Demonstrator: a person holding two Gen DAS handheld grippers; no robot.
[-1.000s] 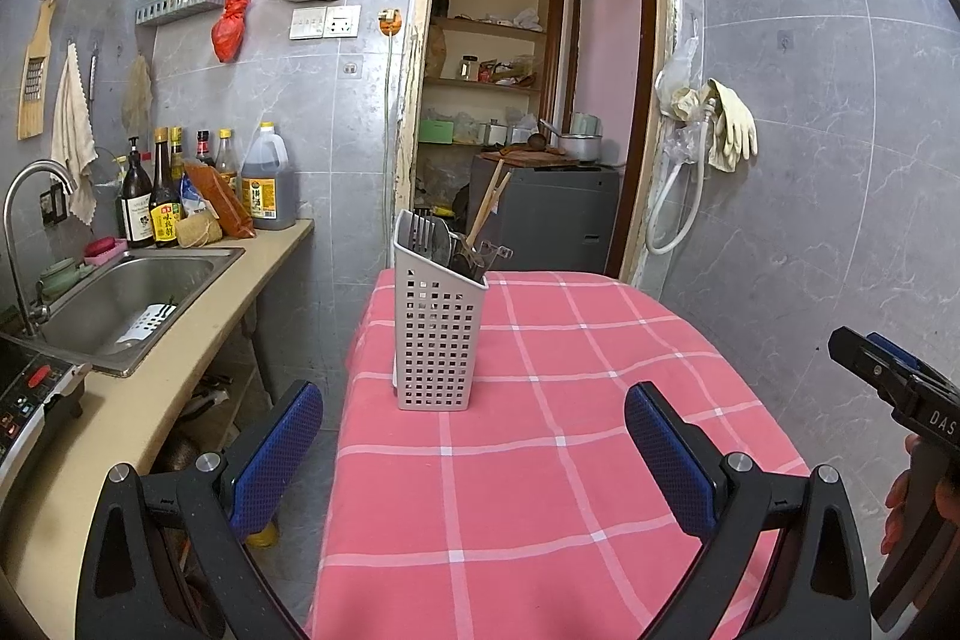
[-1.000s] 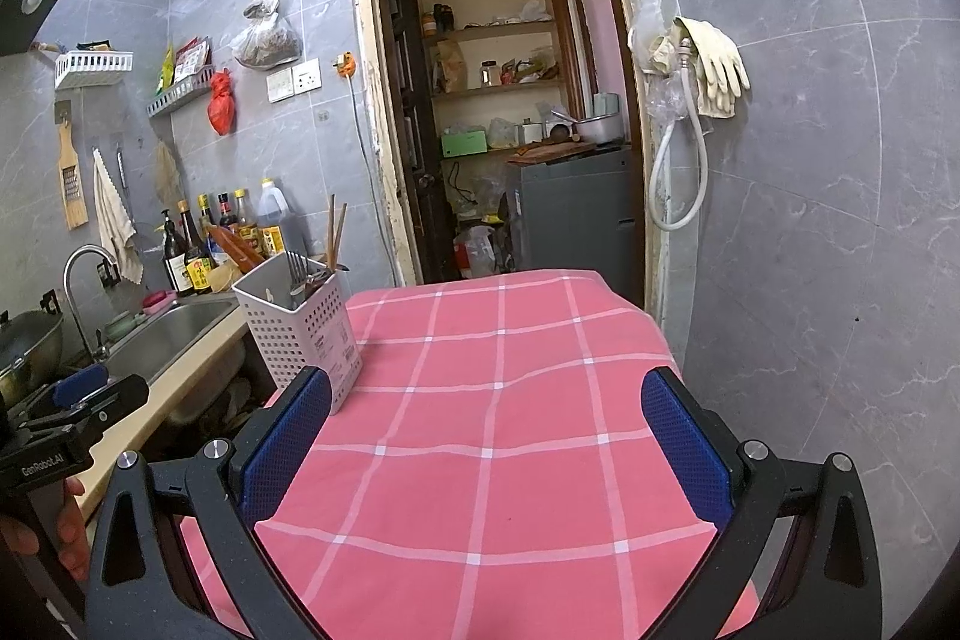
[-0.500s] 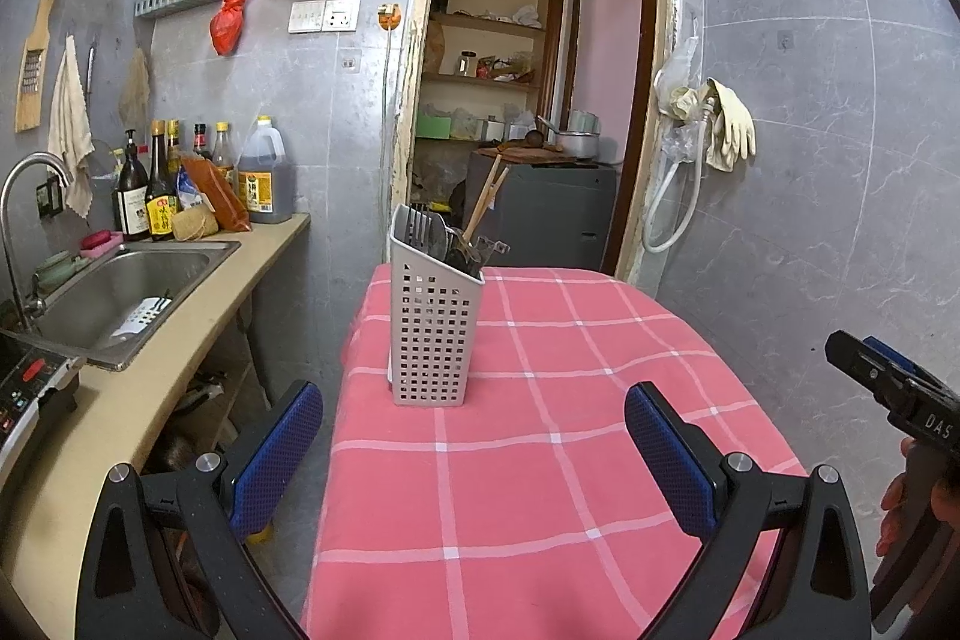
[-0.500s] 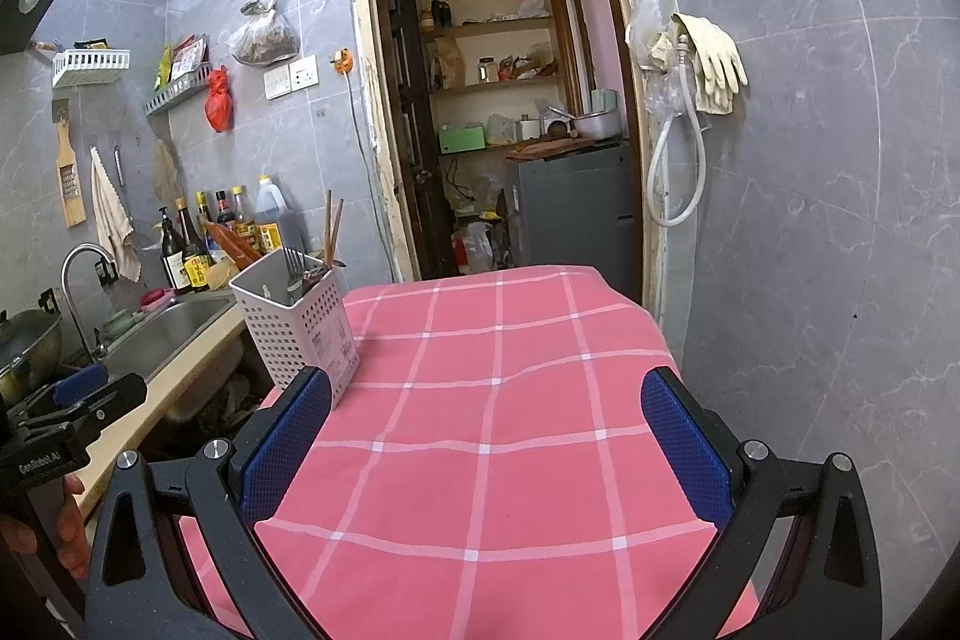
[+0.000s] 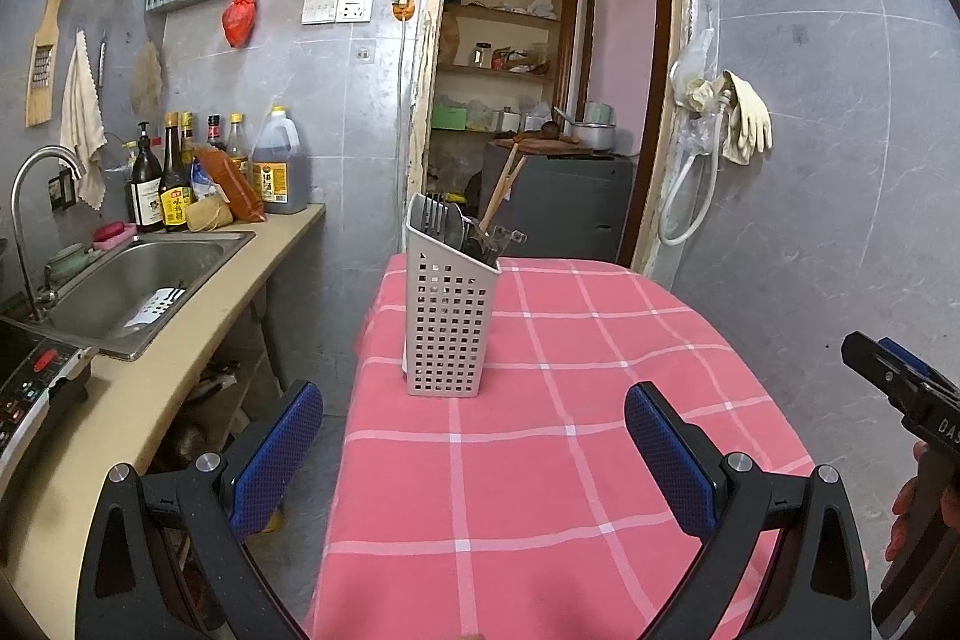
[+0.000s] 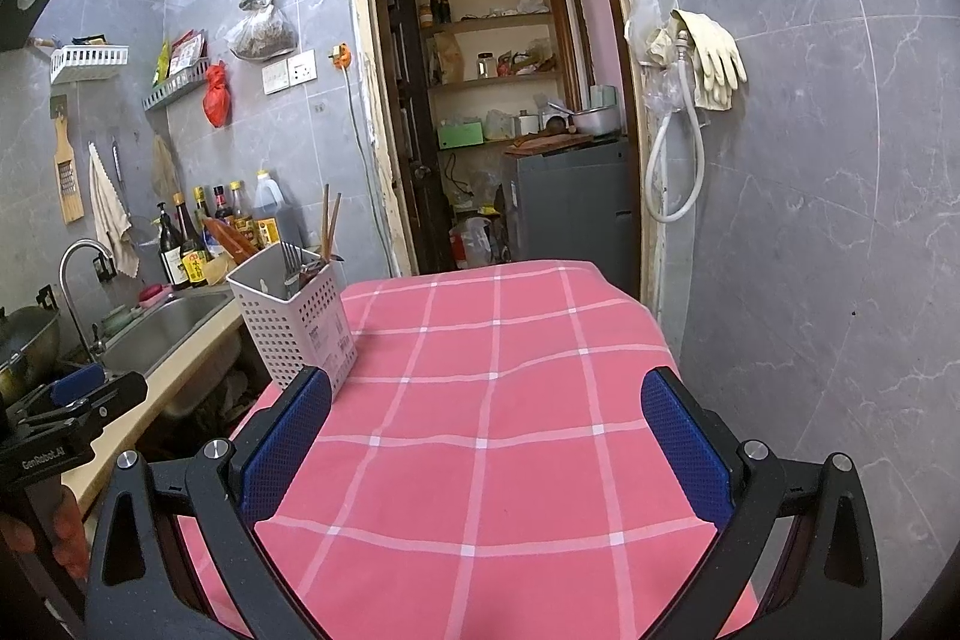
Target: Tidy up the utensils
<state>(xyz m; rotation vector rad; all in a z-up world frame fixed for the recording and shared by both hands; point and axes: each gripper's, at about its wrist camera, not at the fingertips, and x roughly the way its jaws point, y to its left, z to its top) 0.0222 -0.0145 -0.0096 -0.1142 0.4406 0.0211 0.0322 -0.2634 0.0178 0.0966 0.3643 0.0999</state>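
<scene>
Bench with pink checked cloth (image 5: pixel 540 460) fills most of both views. White perforated plastic utensil caddy (image 5: pixel 447 322) stands upright near its far left edge, beside the steel sink (image 5: pixel 138 286). Metal forks (image 5: pixel 435 217) and wooden chopsticks (image 5: pixel 501 190) stick out the top. My left tool (image 5: pixel 474 436) is spread wide, holding nothing, short of the caddy. My right tool (image 6: pixel 486 436) is also wide open and empty, caddy just past its left finger.
</scene>
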